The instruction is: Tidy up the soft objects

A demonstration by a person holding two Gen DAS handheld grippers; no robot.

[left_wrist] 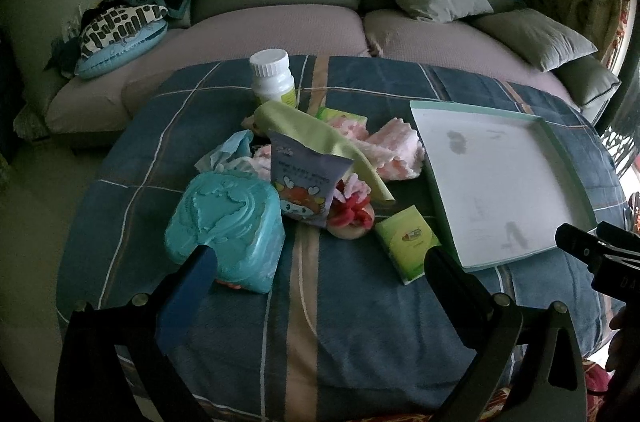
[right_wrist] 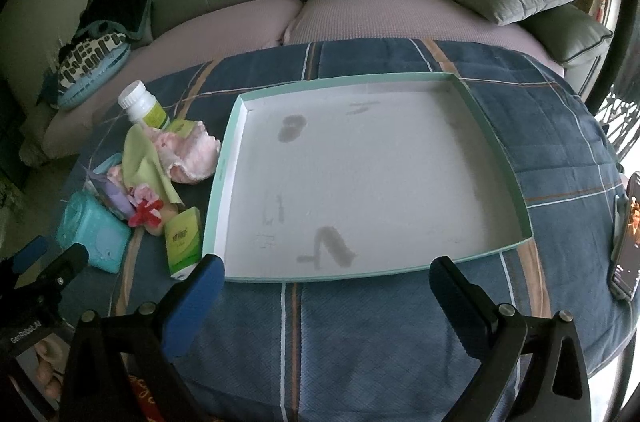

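Both jaws spread and holding nothing, left gripper (left_wrist: pixel 316 262) and right gripper (right_wrist: pixel 326 272) hover; tray (right_wrist: pixel 496 142) bare, soft pile (left_wrist: pixel 320 158) unsorted near the tabletop's left edge.

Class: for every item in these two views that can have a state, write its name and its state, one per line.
left gripper: open, holding nothing
right gripper: open, holding nothing
tray: nothing in it
white bottle: upright, capped
teal wipes pack: lid closed
green cloth: draped over pile
phone: screen lit
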